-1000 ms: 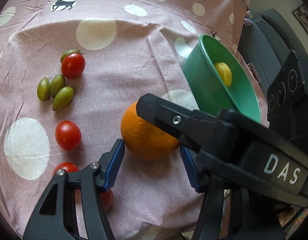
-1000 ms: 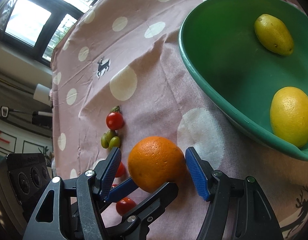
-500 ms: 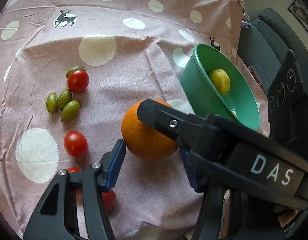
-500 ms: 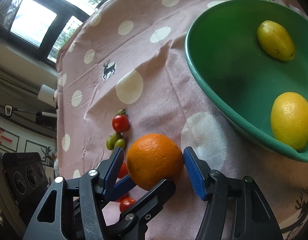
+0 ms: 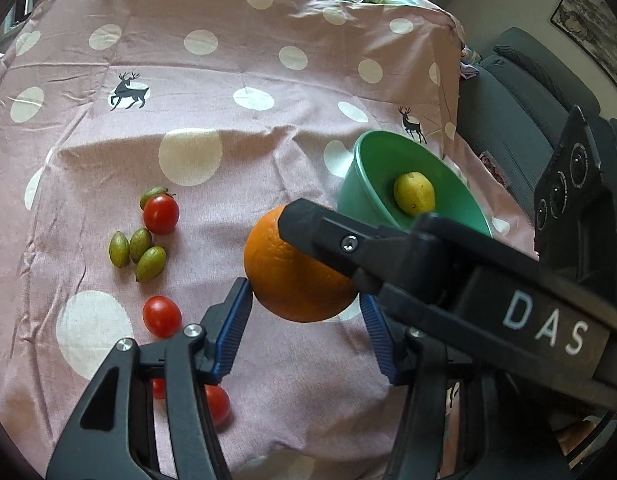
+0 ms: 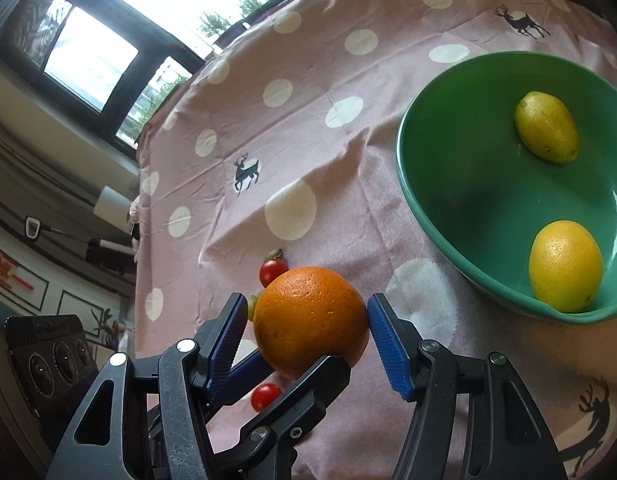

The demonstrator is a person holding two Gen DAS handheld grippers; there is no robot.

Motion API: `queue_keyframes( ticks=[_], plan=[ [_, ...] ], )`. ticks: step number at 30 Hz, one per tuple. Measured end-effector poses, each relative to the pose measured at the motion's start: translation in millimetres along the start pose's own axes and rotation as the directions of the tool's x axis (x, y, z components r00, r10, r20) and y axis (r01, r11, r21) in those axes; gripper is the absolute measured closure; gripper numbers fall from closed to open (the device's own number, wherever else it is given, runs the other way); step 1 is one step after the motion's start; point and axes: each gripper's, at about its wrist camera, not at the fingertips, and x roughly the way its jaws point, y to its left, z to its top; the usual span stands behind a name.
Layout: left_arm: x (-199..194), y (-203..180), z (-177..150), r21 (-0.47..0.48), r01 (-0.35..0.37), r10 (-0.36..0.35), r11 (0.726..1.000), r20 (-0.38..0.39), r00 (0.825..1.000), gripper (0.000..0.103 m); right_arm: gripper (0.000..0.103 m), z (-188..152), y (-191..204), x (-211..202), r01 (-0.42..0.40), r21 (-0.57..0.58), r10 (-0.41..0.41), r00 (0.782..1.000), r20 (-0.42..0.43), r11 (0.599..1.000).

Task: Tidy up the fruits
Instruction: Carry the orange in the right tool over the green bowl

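**Orange being carried toward the bowl by both grippers**

Largest first: the pink dotted tablecloth (image 5: 236, 72) is filling both views. In the right wrist view, the green bowl (image 6: 422, 200) is sitting at the right of the frame, holding two lemons (image 6: 564, 266). At lower centre, I am holding the orange (image 6: 310, 322); it appears lifted off the cloth. The right gripper (image 6: 304, 330) is clamped on its sides, blue pads pressing left and right. The left gripper (image 5: 304, 320) is gripping it crosswise, one of its fingers crossing beneath the fruit in the right wrist view. Smallest, at left of the left wrist view, cherry tomatoes (image 5: 161, 214) and small green fruits (image 5: 138, 246) are lying loose.

I judge the step in hand to be the transfer. The next move calls for clearing the near rim, then parting both claws together.
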Motion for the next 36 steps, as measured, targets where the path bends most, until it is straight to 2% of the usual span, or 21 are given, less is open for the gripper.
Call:
queue_keyframes(
  ticks=[9, 17, 26, 36],
  plan=[
    [-14.1, -9.3, 1.1, 0.033, 0.007, -0.009, 0.999, 0.064, 0.998, 0.048, 0.038, 0.9, 8.8, -16.5, -0.013, -0.006, 0.013, 0.998, 0.053, 1.000],
    [-17.6, -18.8, 3.7, 0.064, 0.010, -0.016, 0.998, 0.090, 0.996, 0.049, 0.038, 2.9, 6.8, -26.3, -0.020, 0.012, 0.019, 0.997, 0.079, 1.000],
    [-26.8, -32.2, 4.9, 0.114, 0.033, -0.050, 0.993, 0.148, 0.988, 0.049, 0.038, 3.1, 7.1, -49.3, -0.017, 0.010, 0.015, 0.987, 0.158, 1.000],
    [-27.7, -40.1, 13.1, 0.142, 0.063, -0.086, 0.988, 0.163, 0.983, 0.049, 0.038, 8.7, 8.7, -59.1, 0.009, 0.002, -0.009, 0.981, 0.194, 1.000]
  ],
)
